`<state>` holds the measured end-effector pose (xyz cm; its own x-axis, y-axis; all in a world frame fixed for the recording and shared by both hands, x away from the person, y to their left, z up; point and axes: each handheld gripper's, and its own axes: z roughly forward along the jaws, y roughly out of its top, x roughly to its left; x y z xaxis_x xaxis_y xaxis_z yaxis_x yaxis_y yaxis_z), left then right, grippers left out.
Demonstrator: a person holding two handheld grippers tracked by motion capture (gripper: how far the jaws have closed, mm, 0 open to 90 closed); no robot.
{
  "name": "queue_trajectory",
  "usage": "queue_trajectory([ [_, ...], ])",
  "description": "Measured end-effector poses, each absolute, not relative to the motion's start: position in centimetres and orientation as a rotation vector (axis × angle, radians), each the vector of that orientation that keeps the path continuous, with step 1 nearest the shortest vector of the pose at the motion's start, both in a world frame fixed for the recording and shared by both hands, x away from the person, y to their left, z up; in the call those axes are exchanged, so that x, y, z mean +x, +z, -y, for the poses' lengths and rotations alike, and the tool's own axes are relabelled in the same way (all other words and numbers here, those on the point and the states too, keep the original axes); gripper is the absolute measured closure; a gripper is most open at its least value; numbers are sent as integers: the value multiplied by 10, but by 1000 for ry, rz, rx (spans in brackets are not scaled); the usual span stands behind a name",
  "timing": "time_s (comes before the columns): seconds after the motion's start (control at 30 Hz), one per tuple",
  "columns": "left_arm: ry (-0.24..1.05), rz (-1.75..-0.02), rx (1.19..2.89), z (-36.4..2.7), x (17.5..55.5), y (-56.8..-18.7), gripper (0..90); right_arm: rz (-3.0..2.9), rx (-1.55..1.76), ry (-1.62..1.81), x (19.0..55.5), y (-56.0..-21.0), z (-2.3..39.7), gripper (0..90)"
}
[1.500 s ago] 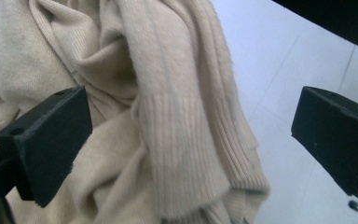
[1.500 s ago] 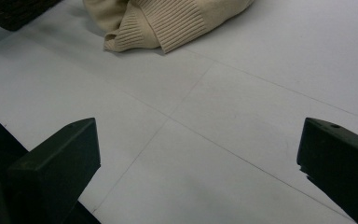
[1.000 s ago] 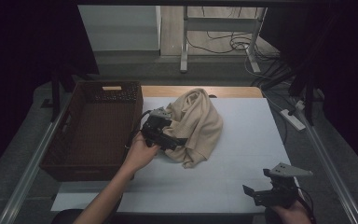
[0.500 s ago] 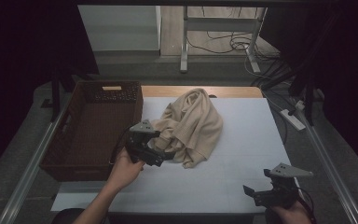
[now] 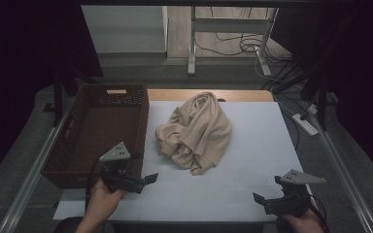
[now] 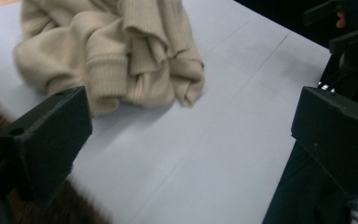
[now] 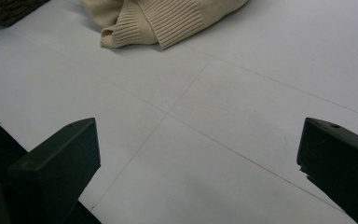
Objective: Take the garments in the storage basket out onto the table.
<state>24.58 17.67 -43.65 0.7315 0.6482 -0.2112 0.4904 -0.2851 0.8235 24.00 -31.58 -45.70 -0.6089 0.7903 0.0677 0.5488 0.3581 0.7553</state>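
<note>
A crumpled beige knit sweater (image 5: 195, 132) lies mid-frame on the white desk (image 5: 252, 160), beside an empty wicker basket (image 5: 102, 131). Left claw (image 5: 148, 178) and right claw (image 5: 257, 199), both released, hover at bottom; apparently no packing begun.

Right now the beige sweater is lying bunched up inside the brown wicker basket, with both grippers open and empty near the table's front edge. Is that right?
Not quite. The beige sweater lies bunched on the white table, beside the brown wicker basket, not inside it, as the high view shows. The rest stands: the left gripper and right gripper are open and empty near the front edge.
</note>
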Motion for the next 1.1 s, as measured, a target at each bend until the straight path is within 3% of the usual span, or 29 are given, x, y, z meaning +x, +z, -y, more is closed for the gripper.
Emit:
queue_trajectory([
  [0.5, 284, -1048, 1872, -239, 192, -456, 0, -2317, 1187, 1097, 240, -457, 314, 0],
  [1.1, 288, -1198, 1888, -270, 176, -475, 0, -2306, 1172, 1099, 238, -456, 314, 0],
])
